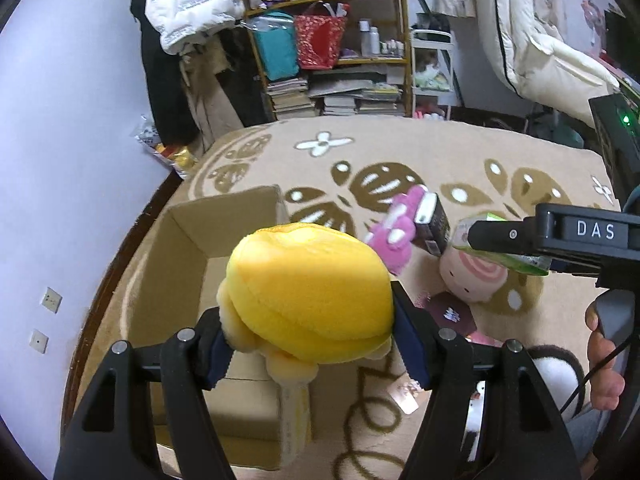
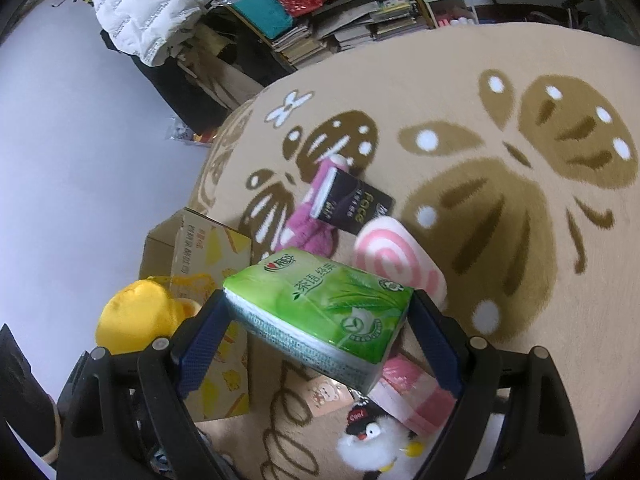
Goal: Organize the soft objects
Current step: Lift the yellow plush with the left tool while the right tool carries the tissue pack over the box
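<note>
In the left wrist view the left hand-held gripper [image 1: 308, 340] pinches one squashy yellow plush toy [image 1: 308, 284] by its sides above one open cardboard box [image 1: 208, 280], while in the right wrist view the right hand-held gripper [image 2: 320, 340] clamps one light, crushable green tissue pack [image 2: 324, 312] by its ends over the rug [image 2: 500, 240].

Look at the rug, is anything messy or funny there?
Yes. A black tissue pack lies tilted across the pink plush, not flat on the rug. The other toys lie scattered beside the cardboard box, which looks empty as far as its inside shows.
</note>
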A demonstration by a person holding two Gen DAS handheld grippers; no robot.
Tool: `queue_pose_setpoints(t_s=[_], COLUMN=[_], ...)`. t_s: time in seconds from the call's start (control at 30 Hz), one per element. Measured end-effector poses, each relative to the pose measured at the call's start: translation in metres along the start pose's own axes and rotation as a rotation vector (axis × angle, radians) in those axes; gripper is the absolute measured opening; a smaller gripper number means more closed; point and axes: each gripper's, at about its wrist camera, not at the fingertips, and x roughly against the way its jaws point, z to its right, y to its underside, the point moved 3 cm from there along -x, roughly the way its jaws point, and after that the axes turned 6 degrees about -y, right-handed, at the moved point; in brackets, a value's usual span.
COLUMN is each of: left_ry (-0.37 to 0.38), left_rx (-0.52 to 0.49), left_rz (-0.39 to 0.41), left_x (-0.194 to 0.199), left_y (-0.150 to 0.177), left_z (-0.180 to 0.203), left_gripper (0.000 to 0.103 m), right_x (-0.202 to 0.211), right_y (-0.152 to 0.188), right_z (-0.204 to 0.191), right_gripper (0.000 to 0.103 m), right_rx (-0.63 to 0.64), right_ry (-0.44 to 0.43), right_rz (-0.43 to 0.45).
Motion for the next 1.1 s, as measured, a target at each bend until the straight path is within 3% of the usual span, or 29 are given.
queue_pose_setpoints(t_s=[0.53, 0.8, 1.1], left_ry=[-0.067, -0.109, -0.156], left_rx=[0.086, 0.116, 0.242], left_rz=[-0.002, 0.016, -0.005], left_x=[0.005, 0.016, 0.005], left_y=[-0.003, -0.004, 0.003], left_z=[-0.051, -0.083, -0.135], left_gripper=[0.069, 0.069, 0.069], right_x=[-0.023, -0.020, -0.035], right_y=[-0.027, -0.018, 0.012], right_z=[-0.064, -0.109, -0.133], right_gripper=[0.093, 0.094, 0.094], right_rx=[0.167, 0.300, 0.431], right_ry=[-0.054, -0.094, -0.105], right_rz=[0.024, 0.057, 0.026])
